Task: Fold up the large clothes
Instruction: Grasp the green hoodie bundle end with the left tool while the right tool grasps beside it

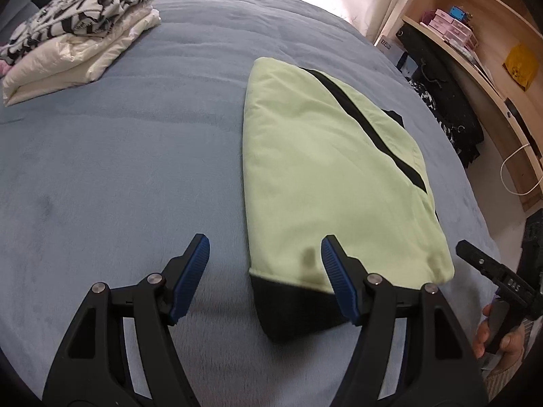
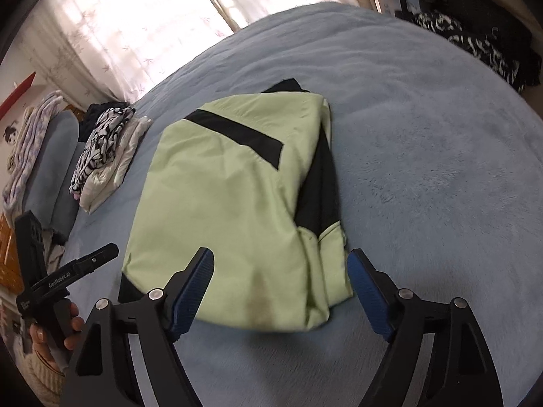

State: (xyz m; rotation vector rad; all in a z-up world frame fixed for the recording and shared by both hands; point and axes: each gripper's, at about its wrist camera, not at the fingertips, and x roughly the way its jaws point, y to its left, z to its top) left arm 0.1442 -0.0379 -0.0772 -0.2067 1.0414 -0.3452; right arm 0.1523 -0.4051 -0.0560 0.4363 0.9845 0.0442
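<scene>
A folded light-green garment [image 1: 322, 169] with black stripes and a black hem lies flat on the blue bed cover [image 1: 118, 169]. My left gripper [image 1: 265, 240] hovers open over its near left corner, with nothing pressed between the blue pads. In the right wrist view the same garment [image 2: 220, 203] fills the middle. My right gripper [image 2: 281, 252] stands wide open above its near edge, pads clear of the cloth. One black finger [image 1: 475, 257] of the right gripper shows at the left view's right edge, held by a hand.
A stack of folded clothes [image 1: 68, 34] sits at the bed's far left, also seen as a stack [image 2: 105, 156] in the right view. Dark patterned clothes [image 2: 475, 40] lie at the far right edge. Wooden shelves [image 1: 492, 51] stand beside the bed. A curtained window is behind.
</scene>
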